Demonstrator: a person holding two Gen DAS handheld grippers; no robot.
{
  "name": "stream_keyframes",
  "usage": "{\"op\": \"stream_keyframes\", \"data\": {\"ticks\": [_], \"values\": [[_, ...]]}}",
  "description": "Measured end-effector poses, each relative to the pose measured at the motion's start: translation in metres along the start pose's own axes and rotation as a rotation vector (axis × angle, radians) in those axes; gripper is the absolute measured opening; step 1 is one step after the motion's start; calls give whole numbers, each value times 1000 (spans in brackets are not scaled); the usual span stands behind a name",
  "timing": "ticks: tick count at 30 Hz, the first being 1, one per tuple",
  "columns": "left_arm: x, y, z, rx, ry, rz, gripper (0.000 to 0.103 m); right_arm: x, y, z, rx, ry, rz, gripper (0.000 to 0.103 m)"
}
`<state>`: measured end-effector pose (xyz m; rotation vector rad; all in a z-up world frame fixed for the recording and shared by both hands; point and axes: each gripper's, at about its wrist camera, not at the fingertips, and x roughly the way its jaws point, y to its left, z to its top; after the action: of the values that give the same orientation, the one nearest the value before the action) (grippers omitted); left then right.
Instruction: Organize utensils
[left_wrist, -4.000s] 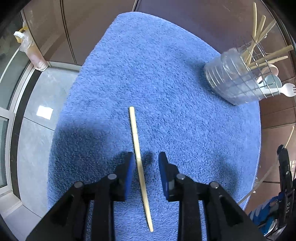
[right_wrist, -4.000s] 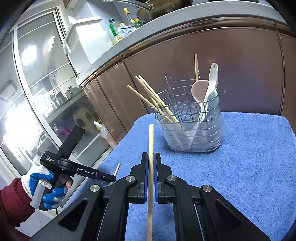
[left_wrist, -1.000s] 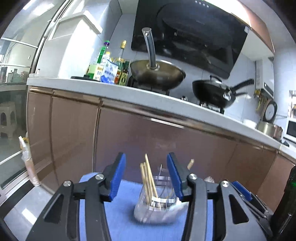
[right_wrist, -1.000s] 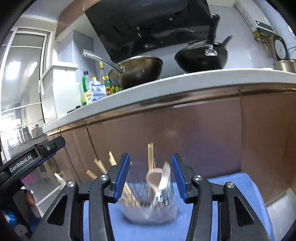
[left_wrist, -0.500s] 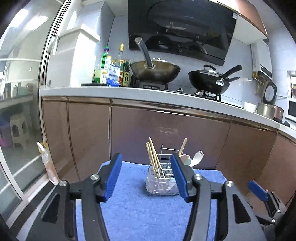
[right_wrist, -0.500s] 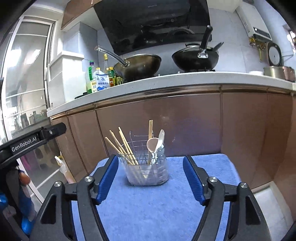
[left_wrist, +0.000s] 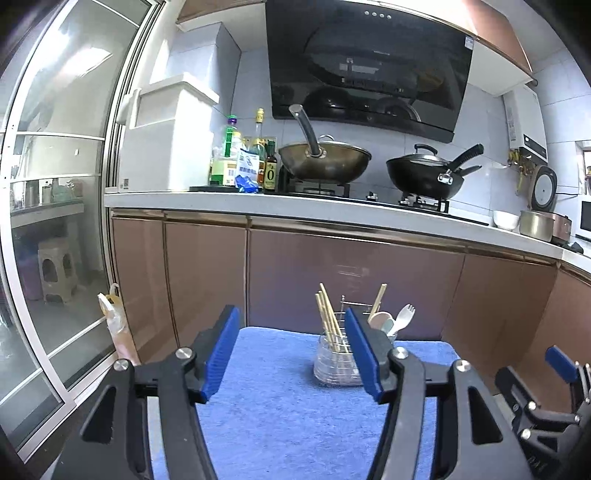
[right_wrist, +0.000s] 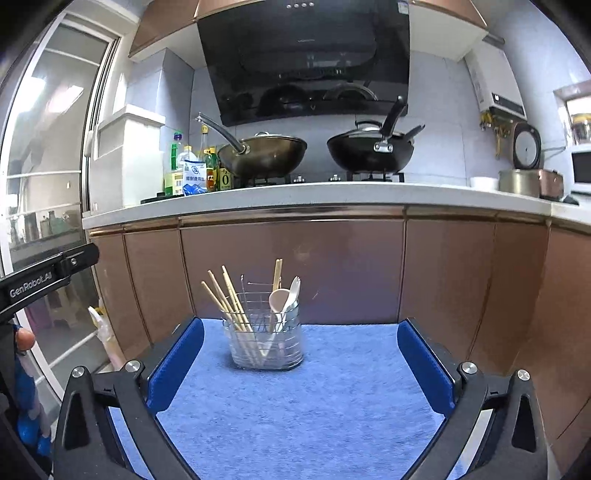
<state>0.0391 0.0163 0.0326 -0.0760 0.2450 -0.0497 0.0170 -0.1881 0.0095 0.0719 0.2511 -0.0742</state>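
A wire utensil holder (right_wrist: 264, 341) with a clear liner stands on a blue towel (right_wrist: 295, 413). It holds several wooden chopsticks (right_wrist: 227, 299), a beige spoon (right_wrist: 277, 298) and a white spork (right_wrist: 294, 291). It also shows in the left wrist view (left_wrist: 338, 356), partly behind my right finger pad. My left gripper (left_wrist: 291, 352) is open and empty, well back from the holder. My right gripper (right_wrist: 301, 365) is wide open and empty, facing the holder from a distance. The right gripper's blue pad tip shows in the left wrist view (left_wrist: 559, 363).
Brown cabinet fronts (right_wrist: 351, 266) rise behind the towel under a white counter (right_wrist: 314, 197) with two woks and bottles. A glass sliding door (left_wrist: 48, 229) stands at the left. A plastic bag (left_wrist: 114, 328) leans by the cabinets. The left gripper's body (right_wrist: 40, 282) shows at the left.
Both grippers have pulled back from the holder and opened wider. Four seconds ago the right gripper held a chopstick and one lay on the towel; now both are in the holder.
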Motion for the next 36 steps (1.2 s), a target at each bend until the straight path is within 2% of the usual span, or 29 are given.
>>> {"op": "stream_keyframes", "data": {"ticks": [6, 9, 12, 23, 28, 36], "values": [[-8, 15, -2, -21, -15, 31, 58, -7, 11, 5, -34, -5, -13, 103], [-9, 18, -3, -26, -14, 50, 67, -8, 17, 5, -54, 4, -25, 103], [-11, 20, -5, -25, -18, 69, 68, -8, 20, 5, -72, 4, -41, 103], [-10, 18, -5, -4, -23, 123, 69, -14, 19, 7, -89, -8, -80, 103], [-14, 18, -5, -3, -55, 161, 70, -14, 17, 8, -88, -11, -84, 103], [-22, 23, -6, -10, -95, 171, 70, -19, 13, 8, -83, -26, -93, 103]]}}
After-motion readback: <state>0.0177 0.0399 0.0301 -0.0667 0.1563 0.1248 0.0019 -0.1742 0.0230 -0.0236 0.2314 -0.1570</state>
